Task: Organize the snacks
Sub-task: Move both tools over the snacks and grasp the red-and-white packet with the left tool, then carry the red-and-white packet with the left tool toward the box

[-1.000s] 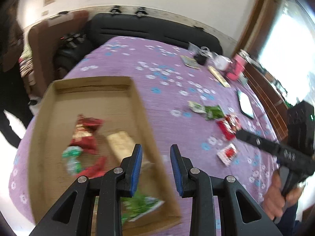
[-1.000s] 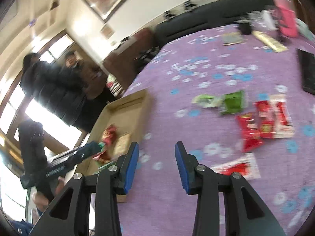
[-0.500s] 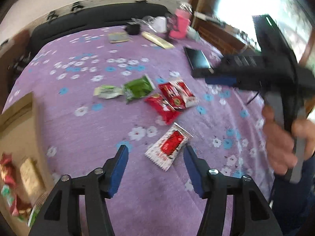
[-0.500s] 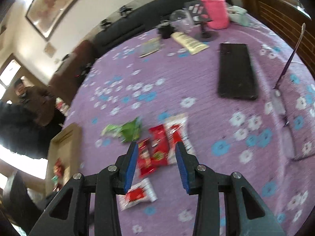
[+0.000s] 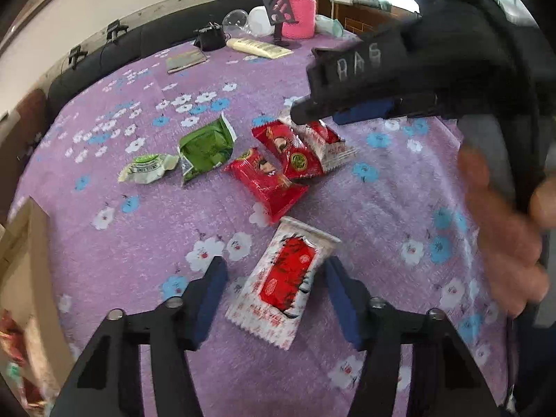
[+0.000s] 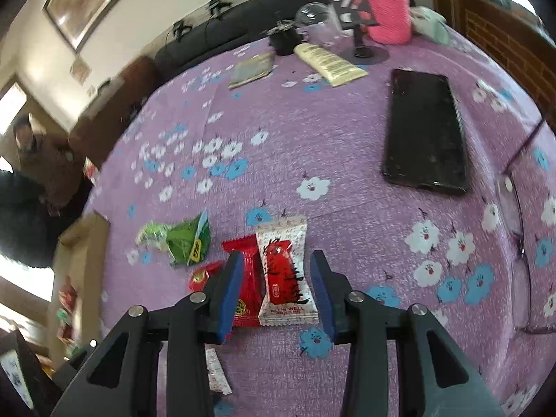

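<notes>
The left tongs (image 5: 274, 292), just narrowing, straddle a white-and-red snack packet (image 5: 285, 278) flat on the bench (image 5: 139, 236) without gripping. The right tongs (image 6: 274, 278), part open and empty, bracket a second white packet (image 6: 286, 271) and a red packet (image 6: 248, 285); closing might pinch both.

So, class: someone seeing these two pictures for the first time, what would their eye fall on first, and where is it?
Most likely the bright snack packets scattered on the purple flowered tablecloth: a white-and-red packet lies between the open left tongs, untouched. Another white-and-red packet sits between the right tongs, beside a red packet. Further back, a black phone lies flat, and a pink bottle stands at the far edge.
</notes>
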Motion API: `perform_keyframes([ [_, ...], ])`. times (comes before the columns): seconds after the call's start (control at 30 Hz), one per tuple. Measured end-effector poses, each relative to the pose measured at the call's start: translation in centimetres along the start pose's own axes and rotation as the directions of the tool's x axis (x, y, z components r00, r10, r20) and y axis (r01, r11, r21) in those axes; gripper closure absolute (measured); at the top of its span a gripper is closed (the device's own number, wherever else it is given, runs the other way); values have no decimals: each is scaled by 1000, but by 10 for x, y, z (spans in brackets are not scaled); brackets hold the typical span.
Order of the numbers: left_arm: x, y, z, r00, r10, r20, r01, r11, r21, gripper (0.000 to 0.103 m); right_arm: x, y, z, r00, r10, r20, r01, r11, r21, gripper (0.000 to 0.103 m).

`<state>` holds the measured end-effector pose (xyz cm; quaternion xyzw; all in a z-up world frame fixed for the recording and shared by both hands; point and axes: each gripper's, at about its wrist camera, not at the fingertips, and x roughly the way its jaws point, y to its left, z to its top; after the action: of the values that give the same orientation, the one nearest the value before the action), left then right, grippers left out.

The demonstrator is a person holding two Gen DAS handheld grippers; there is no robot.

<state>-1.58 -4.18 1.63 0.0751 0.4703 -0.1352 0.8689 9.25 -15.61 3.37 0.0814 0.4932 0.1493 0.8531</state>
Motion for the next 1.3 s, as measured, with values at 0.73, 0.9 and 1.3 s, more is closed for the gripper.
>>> perform_keyframes([
  [0.73, 2, 63, -3, 982, -133, 136, 171, 933, -316, 73, -15, 11, -12, 993, -21, 114, 28, 998, -55, 86],
  [0.9, -1, 62, -3, 977, -158, 147, 197, 929, -313, 73, -16, 35, -22, 993, 20, 116, -3, 990, -142, 86],
  [1.3, -7, 61, -4, 971, -168, 171, 213, 933, -290, 73, -16, 35, -23, 993, 52, 107, -38, 991, -131, 86],
])
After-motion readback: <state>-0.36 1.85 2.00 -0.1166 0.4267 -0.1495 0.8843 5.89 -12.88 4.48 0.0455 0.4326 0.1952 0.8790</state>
